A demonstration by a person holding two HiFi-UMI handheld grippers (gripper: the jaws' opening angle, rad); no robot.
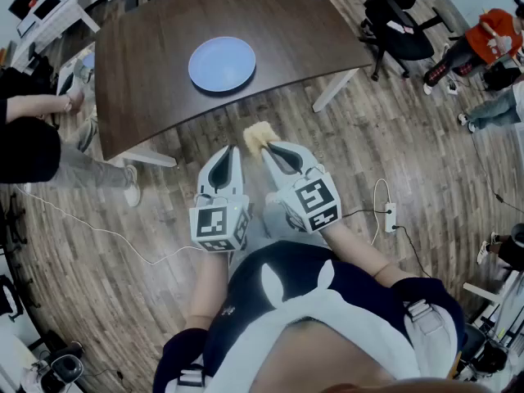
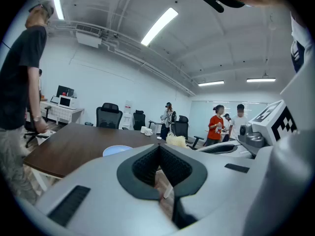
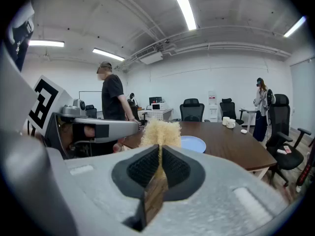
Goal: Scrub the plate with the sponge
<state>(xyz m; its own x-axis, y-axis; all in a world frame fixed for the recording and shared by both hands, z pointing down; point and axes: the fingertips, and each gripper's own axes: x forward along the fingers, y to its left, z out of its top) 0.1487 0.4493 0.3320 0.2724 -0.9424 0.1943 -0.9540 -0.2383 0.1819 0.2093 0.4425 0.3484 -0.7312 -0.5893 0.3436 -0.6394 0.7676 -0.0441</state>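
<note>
No legible text or numbers; left gripper, right gripper cubes bear only square markers.

- Plate: plain light blue.
- Sponge: pale yellow.
- Desk: dark brown.
- Left gripper, right gripper: light grey shells, black pads.
- Marker cubes: black-and-white square patterns.
- Floor: brown wood-plank pattern.

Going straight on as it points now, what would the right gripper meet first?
Probably the table's near edge, hit by the sponge in the right gripper; the blue plate lies just beyond. Height is unclear.
</note>
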